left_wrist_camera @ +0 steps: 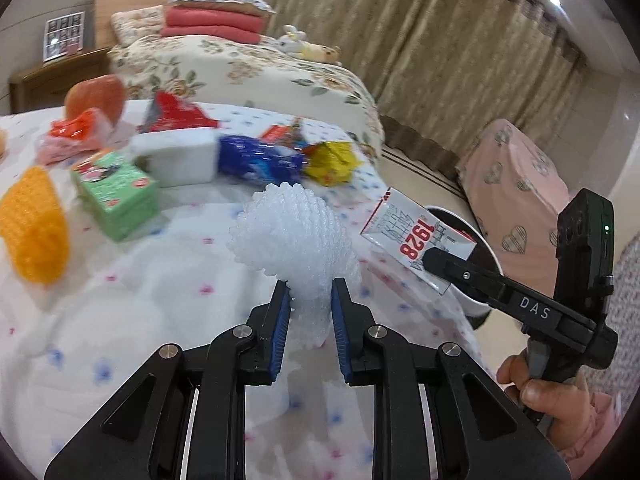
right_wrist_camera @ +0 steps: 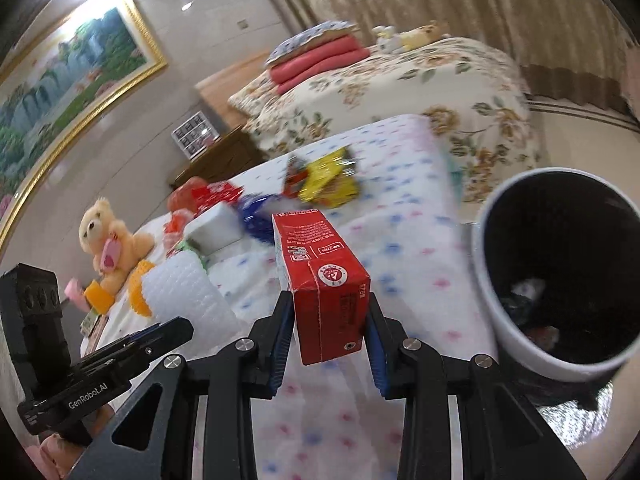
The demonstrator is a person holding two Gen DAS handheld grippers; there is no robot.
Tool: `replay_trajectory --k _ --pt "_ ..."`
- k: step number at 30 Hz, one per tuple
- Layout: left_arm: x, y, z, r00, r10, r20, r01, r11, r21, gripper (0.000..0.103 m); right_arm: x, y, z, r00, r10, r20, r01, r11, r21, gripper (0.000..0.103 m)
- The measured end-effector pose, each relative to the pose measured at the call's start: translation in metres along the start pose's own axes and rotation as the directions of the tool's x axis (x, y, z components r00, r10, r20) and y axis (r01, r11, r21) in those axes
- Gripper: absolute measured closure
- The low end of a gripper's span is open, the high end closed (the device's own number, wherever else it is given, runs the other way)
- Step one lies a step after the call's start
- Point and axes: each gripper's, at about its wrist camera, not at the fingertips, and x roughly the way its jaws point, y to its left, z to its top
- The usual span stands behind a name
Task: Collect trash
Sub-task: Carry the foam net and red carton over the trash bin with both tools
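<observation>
While the left hand-held gripper [left_wrist_camera: 310, 294] clenches a white foam net [left_wrist_camera: 294, 236] above the bed [left_wrist_camera: 120, 320], the right hand-held gripper [right_wrist_camera: 330, 312] grasps a red carton [right_wrist_camera: 324, 280] near the bin [right_wrist_camera: 492, 280].

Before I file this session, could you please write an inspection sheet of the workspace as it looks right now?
Surface: bed sheet, white with small blue and pink flowers.
Job's things: white foam net; red carton; white bin, some trash inside.
Clutter: green box, yellow wrapper, blue wrapper, orange foam net, teddy bear.
Grippers: left hand-held gripper shut on the foam net; right hand-held gripper shut on the carton.
Cables: nothing seen.
Surroundings: second bed, curtains, framed painting.
</observation>
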Motion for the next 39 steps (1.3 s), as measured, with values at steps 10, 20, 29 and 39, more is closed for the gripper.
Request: replay_trajectory --k 10,20,29,39 --pt "0.023 -0.057 0.005 0.997 -0.067 -0.032 0.07 0.992 0.108 0.084 -0.045 -0.05 -0.001 0.992 -0.101 0.075 0.095 0.992 0.078 0.069" --pt "0.044 -0.101 0.01 0.992 -0.108 -0.069 0.119 0.975 0.188 0.084 -0.068 -0.091 -0.004 0.978 -0.178 0.111 0.16 0.975 0.152 0.069" --pt "0.065 -0.135 0.018 0.99 -0.112 -0.089 0.131 0.959 0.25 0.084 -0.074 -0.123 -0.005 0.966 -0.233 0.108 0.208 0.957 0.204 0.069" --pt "0.094 -0.163 0.028 0.986 -0.113 -0.122 0.145 0.943 0.3 0.084 -0.079 -0.141 -0.001 0.96 -0.263 0.097 0.235 0.944 0.23 0.072"
